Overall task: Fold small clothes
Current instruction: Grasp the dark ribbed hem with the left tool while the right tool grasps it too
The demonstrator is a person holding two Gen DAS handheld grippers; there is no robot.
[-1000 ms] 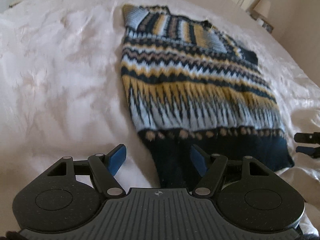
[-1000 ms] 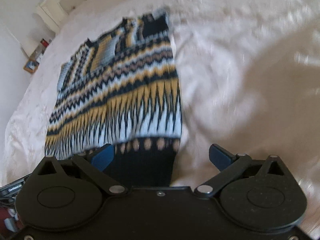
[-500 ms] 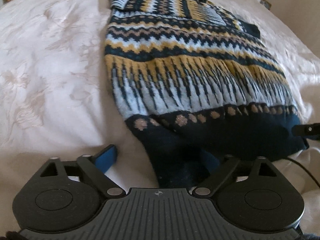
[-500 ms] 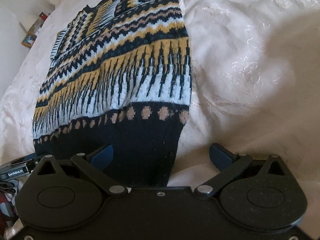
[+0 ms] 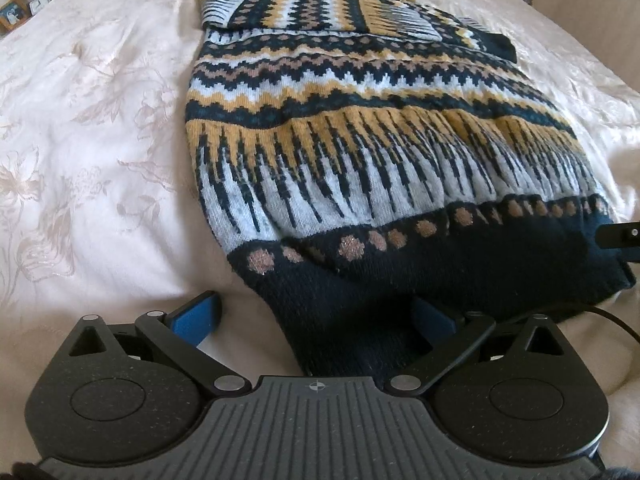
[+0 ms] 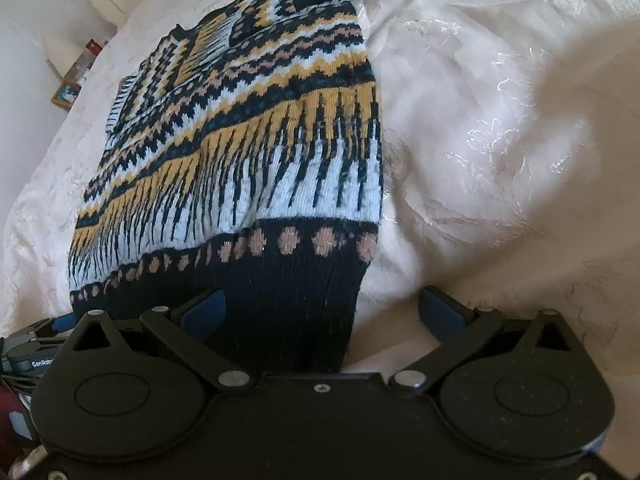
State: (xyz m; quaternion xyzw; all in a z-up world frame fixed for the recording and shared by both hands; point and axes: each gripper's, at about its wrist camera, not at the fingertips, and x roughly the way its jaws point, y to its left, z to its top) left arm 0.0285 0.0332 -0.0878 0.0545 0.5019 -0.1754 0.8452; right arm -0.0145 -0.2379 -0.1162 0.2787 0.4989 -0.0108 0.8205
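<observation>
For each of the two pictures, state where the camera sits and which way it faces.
Left wrist: on the left claw, facing up the sweater from its dark hem's left corner; right claw tip at right edge.
Right wrist: on the right claw, facing along the hem's right corner.
Both share the sweater and bedspread.

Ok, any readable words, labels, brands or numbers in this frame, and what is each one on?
"GenRob", cut off by the near tongs' body: white lettering on the left tongs, seen at the left edge of the right wrist view.
Items on the bedside table: too small and blurred to read.
Sweater and bedspread: no readable text.
</observation>
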